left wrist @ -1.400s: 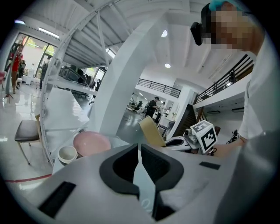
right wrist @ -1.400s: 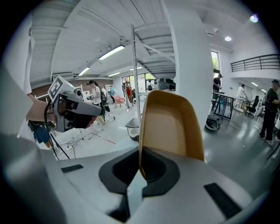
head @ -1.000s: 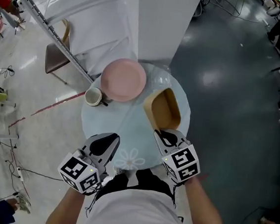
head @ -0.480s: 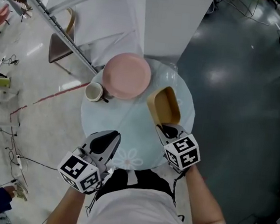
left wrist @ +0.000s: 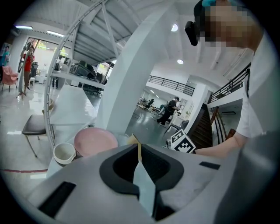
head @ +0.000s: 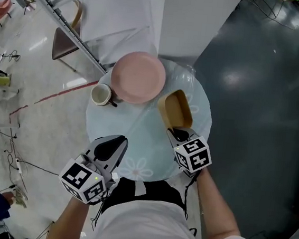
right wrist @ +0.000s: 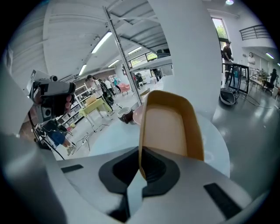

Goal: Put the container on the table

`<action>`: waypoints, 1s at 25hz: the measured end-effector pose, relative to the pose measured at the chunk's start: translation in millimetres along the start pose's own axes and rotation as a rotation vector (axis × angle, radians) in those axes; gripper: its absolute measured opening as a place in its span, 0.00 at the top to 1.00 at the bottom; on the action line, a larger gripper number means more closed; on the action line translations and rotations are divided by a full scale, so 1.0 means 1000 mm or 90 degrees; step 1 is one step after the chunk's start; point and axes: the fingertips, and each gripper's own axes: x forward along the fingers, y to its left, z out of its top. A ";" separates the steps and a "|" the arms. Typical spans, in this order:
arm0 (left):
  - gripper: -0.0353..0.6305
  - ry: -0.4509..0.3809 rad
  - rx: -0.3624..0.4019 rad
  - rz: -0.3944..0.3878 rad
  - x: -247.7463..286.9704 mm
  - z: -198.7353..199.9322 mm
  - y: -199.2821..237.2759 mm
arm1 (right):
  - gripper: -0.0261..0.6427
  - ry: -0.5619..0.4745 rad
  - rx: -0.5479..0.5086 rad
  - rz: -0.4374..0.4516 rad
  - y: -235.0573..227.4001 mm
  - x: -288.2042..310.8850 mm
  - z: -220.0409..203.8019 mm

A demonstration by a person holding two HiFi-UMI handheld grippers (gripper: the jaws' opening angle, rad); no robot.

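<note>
A tan, open-topped container (head: 176, 109) hangs over the right side of the round glass table (head: 137, 136). My right gripper (head: 179, 134) is shut on its near rim. In the right gripper view the container (right wrist: 168, 127) stretches away from the right gripper (right wrist: 141, 173), with its side wall pinched between the jaws. Whether its base touches the glass I cannot tell. My left gripper (head: 116, 142) is at the table's near left edge. In the left gripper view the left gripper (left wrist: 140, 168) is shut on nothing.
A pink plate (head: 138, 77) lies at the table's far side with a white cup (head: 101, 94) to its left. A white pillar (head: 186, 19) stands just behind the table. A chair (head: 64, 44) is at the far left, beside a slanting metal rail.
My right gripper has carried the container a little farther in over the table. The left gripper has barely moved.
</note>
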 end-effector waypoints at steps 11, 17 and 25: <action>0.88 0.006 -0.014 -0.003 0.000 -0.007 0.012 | 0.92 0.067 -0.006 -0.022 -0.011 0.025 -0.023; 0.88 0.008 -0.018 -0.005 -0.002 -0.010 0.017 | 0.92 0.100 -0.005 -0.034 -0.012 0.035 -0.033; 0.88 0.006 -0.025 -0.001 -0.012 -0.012 0.025 | 0.92 0.133 -0.014 -0.047 -0.008 0.047 -0.043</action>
